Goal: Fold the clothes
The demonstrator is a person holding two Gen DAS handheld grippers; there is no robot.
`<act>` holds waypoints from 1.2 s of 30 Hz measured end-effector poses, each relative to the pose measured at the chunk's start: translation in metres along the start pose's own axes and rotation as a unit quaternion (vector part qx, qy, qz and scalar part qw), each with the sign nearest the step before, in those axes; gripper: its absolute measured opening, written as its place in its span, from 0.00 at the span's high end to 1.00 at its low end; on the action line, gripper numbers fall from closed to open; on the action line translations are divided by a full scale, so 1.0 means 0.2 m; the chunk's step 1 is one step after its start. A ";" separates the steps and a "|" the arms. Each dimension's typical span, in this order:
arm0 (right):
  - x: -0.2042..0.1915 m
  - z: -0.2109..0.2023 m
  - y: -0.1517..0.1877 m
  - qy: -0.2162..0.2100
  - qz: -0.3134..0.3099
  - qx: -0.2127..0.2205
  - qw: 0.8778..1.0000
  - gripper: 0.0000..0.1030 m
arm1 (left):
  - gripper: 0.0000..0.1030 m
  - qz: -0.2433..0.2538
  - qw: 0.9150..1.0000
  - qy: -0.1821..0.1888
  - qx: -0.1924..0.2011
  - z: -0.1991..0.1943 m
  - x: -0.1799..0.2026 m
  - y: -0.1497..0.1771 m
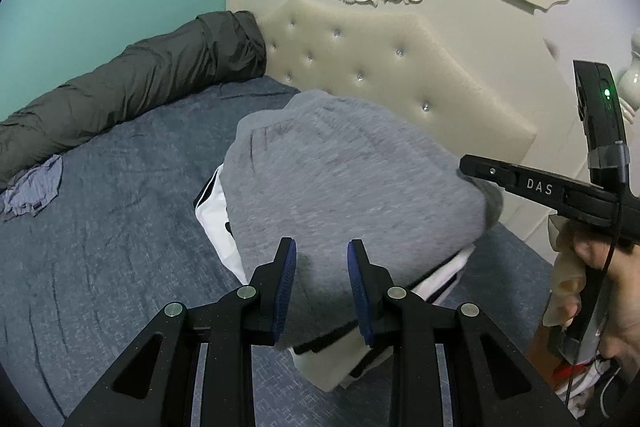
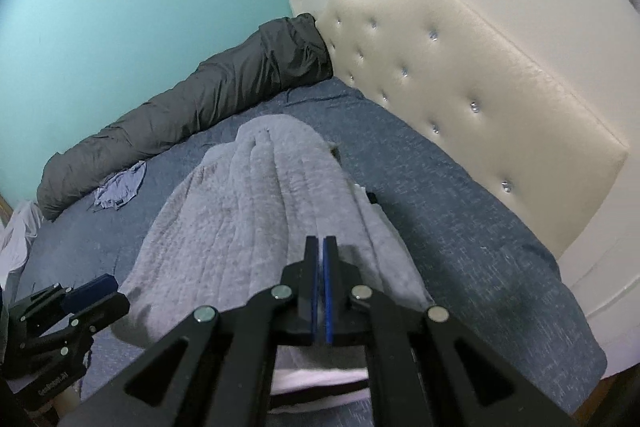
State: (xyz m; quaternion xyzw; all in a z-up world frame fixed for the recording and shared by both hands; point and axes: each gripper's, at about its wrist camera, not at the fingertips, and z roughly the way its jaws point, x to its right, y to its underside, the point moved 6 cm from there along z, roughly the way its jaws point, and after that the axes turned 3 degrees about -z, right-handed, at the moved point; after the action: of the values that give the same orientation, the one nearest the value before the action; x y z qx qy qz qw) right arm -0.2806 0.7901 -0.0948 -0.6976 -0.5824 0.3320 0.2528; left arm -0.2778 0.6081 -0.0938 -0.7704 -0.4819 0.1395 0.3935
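Here the grey garment (image 1: 352, 187) lies atop a white folded pile (image 1: 212, 223) on the bed (image 1: 120, 227). The right gripper (image 2: 320, 247), pressed together, pinches its edge; the left gripper (image 1: 322, 255) stands partly spread over the cloth, seemingly gripping nothing. A one-sided pull could drag the fold askew or topple the pile. What lies beneath the grey cloth stays hidden, and the pinched edge is hard to see.
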 end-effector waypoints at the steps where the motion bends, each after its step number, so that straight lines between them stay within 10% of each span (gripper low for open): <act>1: 0.00 -0.02 0.00 0.000 0.001 0.001 1.000 0.99 | 0.72 -0.002 1.000 0.002 0.001 -0.02 0.00 0.00; 18: -0.05 -0.44 0.07 0.001 0.007 0.025 1.000 0.96 | 0.71 -0.009 1.000 -0.003 0.023 -0.44 -0.01 -0.01; 36: -0.23 -0.78 0.22 0.001 -0.005 0.047 0.999 0.70 | 0.60 -0.009 0.999 -0.003 0.039 -0.79 -0.03 0.09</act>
State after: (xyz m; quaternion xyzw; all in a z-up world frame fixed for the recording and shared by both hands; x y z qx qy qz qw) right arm -0.1392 0.7417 -0.0182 -0.6826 -0.5693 0.3567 0.2876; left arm -0.1755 0.5236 -0.0046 -0.7497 -0.4839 0.1571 0.4232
